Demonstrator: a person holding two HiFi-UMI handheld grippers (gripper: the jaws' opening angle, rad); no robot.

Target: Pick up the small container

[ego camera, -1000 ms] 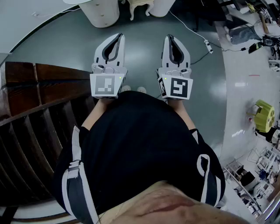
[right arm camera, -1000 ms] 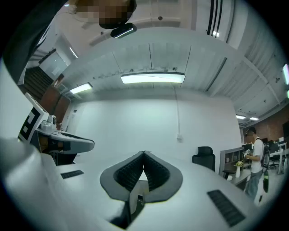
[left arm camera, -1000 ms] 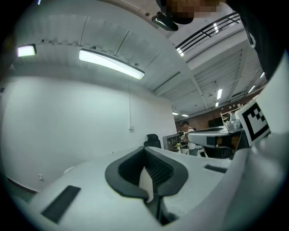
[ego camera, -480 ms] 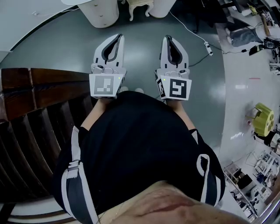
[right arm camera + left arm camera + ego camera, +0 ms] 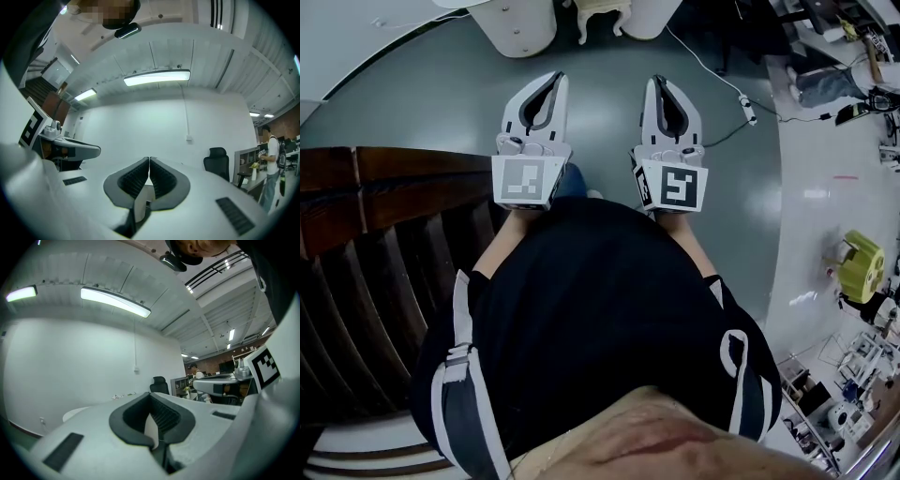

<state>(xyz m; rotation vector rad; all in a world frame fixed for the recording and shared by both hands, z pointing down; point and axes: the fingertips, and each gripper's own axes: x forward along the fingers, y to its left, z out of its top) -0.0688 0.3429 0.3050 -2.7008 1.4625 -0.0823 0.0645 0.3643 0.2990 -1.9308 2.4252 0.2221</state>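
Note:
No small container shows in any view. In the head view both grippers are held side by side in front of the person's dark torso, pointing forward over the grey floor. My left gripper (image 5: 555, 77) is shut with nothing between its jaws; in its own view the left gripper (image 5: 151, 395) points at a white wall. My right gripper (image 5: 658, 80) is likewise shut and empty, and in its own view the right gripper (image 5: 149, 160) faces the same white wall and ceiling lights.
Dark wooden steps (image 5: 384, 197) lie at the left. White round cabinets (image 5: 520, 23) stand ahead. A cable with a plug strip (image 5: 742, 96) runs over the floor at right, and a yellow object (image 5: 862, 267) sits further right. An office chair (image 5: 218, 164) and a standing person (image 5: 272, 159) are at the right.
The wooden steps have slid lower in the head view and the floor has shifted, as the person moves forward. Both grippers keep their place and stay shut.

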